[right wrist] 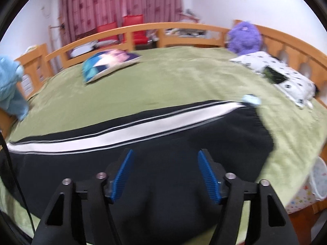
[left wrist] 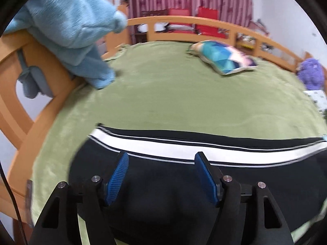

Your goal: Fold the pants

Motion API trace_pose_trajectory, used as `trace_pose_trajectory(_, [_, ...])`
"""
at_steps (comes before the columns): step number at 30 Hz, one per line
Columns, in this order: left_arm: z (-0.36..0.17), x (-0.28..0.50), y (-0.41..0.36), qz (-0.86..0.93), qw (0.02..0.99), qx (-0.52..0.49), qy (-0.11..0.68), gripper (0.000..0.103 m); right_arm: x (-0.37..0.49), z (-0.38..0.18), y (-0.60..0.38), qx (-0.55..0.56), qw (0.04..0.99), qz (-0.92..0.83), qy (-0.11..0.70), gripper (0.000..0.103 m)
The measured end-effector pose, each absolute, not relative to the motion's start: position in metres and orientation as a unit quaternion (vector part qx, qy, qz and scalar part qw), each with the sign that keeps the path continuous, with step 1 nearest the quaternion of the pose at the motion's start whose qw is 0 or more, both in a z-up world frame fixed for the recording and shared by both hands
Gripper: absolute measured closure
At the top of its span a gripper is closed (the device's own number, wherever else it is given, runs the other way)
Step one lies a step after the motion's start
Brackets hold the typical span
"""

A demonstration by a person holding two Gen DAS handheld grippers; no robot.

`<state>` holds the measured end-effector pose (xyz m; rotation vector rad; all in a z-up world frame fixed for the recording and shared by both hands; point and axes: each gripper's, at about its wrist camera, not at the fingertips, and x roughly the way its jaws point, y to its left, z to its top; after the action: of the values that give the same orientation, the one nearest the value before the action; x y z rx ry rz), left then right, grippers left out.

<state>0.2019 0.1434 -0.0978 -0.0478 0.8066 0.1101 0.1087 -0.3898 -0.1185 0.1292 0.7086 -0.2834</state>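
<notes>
A blue fleece garment (left wrist: 67,26) is seen draped on the wooden bed rail (left wrist: 40,85) at ten o'clock. The black pants (left wrist: 163,183) with a white stripe are spread on the green blanket (left wrist: 173,94), at six o'clock. The left gripper (left wrist: 161,159) and right gripper (right wrist: 165,157) are held wide apart above them, nothing gripped. A patterned pillow (left wrist: 222,58) lies at one o'clock.

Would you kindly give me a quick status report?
Both claws, left and right, open, empty. Black pants flat on green bedspread. Nothing in the way.
</notes>
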Motion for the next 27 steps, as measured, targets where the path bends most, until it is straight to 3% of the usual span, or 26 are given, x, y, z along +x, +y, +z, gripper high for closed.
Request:
trace_pose_trajectory(6, [-0.102, 0.182, 0.090, -0.011, 0.912, -0.069, 0.405, 0.034, 0.091, -0.144, -0.506, 0.159, 0.899, -0.195, 0.359, 0.024])
trace_pose_trajectory(13, [-0.116, 0.175, 0.034, -0.041, 0.898, -0.050, 0.436, 0.034, 0.140, -0.208, -0.580, 0.309, 0.852, -0.103, 0.410, 0.024])
trace_pose_trajectory(15, [-0.119, 0.174, 0.026, -0.046, 0.893, -0.047, 0.445, 0.034, 0.155, -0.220, -0.588, 0.336, 0.839, -0.095, 0.417, 0.014])
trace_pose_trajectory(17, [-0.120, 0.172, 0.019, -0.048, 0.891, -0.052, 0.447, 0.034, 0.174, -0.235, -0.597, 0.367, 0.828, -0.096, 0.413, 0.014])
trace_pose_trajectory(19, [-0.121, 0.169, 0.014, -0.052, 0.889, -0.055, 0.451, 0.034, 0.181, -0.233, -0.597, 0.361, 0.836, -0.129, 0.393, 0.024])
trace_pose_trajectory(20, [-0.122, 0.168, 0.012, -0.054, 0.888, -0.056, 0.453, 0.034, 0.183, -0.230, -0.596, 0.349, 0.840, -0.143, 0.391, 0.056])
trace_pose_trajectory(21, [-0.122, 0.167, 0.010, -0.056, 0.888, -0.055, 0.454, 0.034, 0.187, -0.227, -0.598, 0.344, 0.848, -0.126, 0.383, 0.081])
trace_pose_trajectory(23, [-0.120, 0.165, 0.007, -0.056, 0.889, -0.047, 0.452, 0.034, 0.175, -0.202, -0.594, 0.353, 0.872, -0.105, 0.322, 0.085])
trace_pose_trajectory(27, [-0.105, 0.154, 0.012, -0.049, 0.902, -0.033, 0.428, 0.034, 0.150, -0.147, -0.582, 0.274, 0.935, -0.084, 0.211, 0.083])
